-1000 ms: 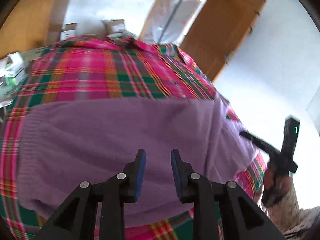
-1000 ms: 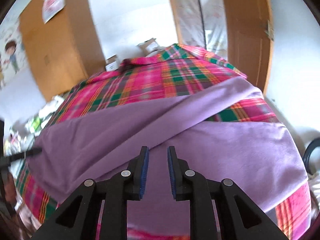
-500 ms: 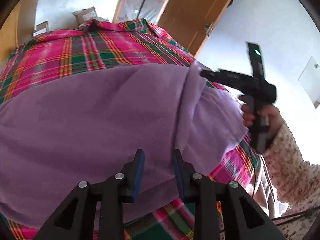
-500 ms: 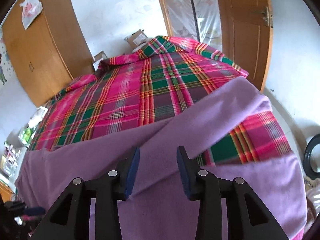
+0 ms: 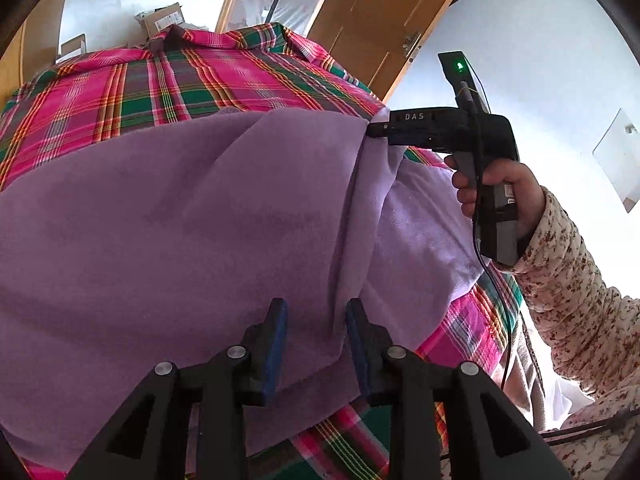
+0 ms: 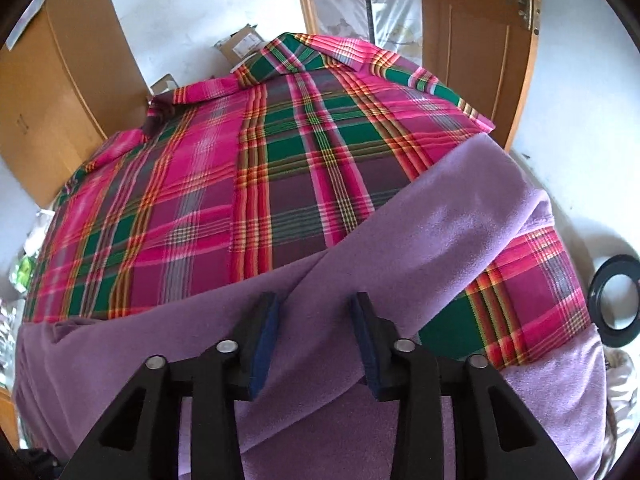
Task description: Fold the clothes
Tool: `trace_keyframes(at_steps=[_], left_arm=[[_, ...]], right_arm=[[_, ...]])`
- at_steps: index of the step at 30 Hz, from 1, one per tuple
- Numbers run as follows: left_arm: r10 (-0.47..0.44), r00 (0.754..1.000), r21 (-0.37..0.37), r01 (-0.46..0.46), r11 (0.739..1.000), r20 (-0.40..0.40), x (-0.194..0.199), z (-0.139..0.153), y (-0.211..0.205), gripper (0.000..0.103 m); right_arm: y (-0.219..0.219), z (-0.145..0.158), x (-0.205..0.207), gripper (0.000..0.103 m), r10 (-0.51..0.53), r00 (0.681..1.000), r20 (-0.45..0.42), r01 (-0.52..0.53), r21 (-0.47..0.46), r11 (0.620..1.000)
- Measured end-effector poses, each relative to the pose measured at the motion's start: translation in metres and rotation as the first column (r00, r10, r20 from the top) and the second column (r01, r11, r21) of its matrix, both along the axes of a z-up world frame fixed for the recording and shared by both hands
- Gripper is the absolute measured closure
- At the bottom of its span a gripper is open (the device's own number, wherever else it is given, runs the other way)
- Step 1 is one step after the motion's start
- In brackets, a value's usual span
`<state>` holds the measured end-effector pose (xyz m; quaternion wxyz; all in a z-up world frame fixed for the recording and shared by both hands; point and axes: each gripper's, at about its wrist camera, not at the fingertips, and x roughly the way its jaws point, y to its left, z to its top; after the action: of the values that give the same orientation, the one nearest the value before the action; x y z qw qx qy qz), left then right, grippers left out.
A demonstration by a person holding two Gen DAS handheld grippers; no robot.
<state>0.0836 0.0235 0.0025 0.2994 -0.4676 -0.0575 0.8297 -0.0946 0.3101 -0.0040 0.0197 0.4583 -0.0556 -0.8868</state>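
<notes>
1. Left wrist view:
   - Looking along the left gripper (image 5: 316, 344): parted blue pads, nothing clamped, hovering over the near edge of the purple garment (image 5: 180, 220).
   - Spread wide across the plaid cloth (image 5: 160, 88), with a raised ridge of fabric running from the near hem up to the far right edge.
   - At the top of that ridge, the right gripper (image 5: 374, 130), its tip touching the fabric; seen side-on here, so cannot tell the jaw gap from this angle.
   - Held by a hand (image 5: 500, 188) in a floral sleeve (image 5: 572, 280), with a green light lit on top of the tool.
   - Behind, a wooden door (image 5: 380, 20) and cardboard boxes (image 5: 160, 22).

2. Right wrist view:
   - Looking along the right gripper: fingers spread wide, gripping nothing, poised above the purple garment.
   - Below and past the pads, a long band of the same garment lying diagonally toward the far right corner of the plaid cloth.
   - More purple fabric along the near edge, with a patch of plaid bare between the two parts.
   - Off to the right, a black ring (image 6: 618, 300) on the floor; at the left, a wooden wardrobe (image 6: 52, 80).
</notes>
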Motion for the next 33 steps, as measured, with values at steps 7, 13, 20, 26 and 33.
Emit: trace_keyframes(at_steps=[7, 13, 20, 26, 33], left_arm=[[0.010, 1.000, -0.017, -0.010, 1.000, -0.011, 0.002, 0.001, 0.002, 0.072], [0.024, 1.000, -0.029, -0.024, 0.999, -0.017, 0.004, 0.002, 0.003, 0.072], [0.026, 0.999, -0.073, -0.029, 0.997, -0.046, 0.008, 0.003, 0.010, 0.072], [0.023, 0.998, -0.094, -0.028, 0.995, -0.062, 0.007, 0.004, 0.015, 0.072], [0.013, 0.998, -0.089, -0.019, 0.996, -0.063, 0.007, 0.004, 0.018, 0.072]], right_arm=[[0.004, 0.012, 0.015, 0.097, 0.003, 0.997, -0.073, -0.002, 0.015, 1.000], [0.021, 0.028, 0.043, 0.098, -0.042, 0.989, -0.139, 0.039, -0.027, 0.999], [0.049, 0.024, 0.077, 0.098, -0.112, 0.982, -0.152, 0.095, -0.116, 0.989], [0.065, 0.010, 0.089, 0.097, -0.152, 0.982, -0.114, 0.134, -0.153, 0.979], [0.051, 0.025, 0.072, 0.074, -0.101, 0.983, -0.152, 0.086, -0.101, 0.991]])
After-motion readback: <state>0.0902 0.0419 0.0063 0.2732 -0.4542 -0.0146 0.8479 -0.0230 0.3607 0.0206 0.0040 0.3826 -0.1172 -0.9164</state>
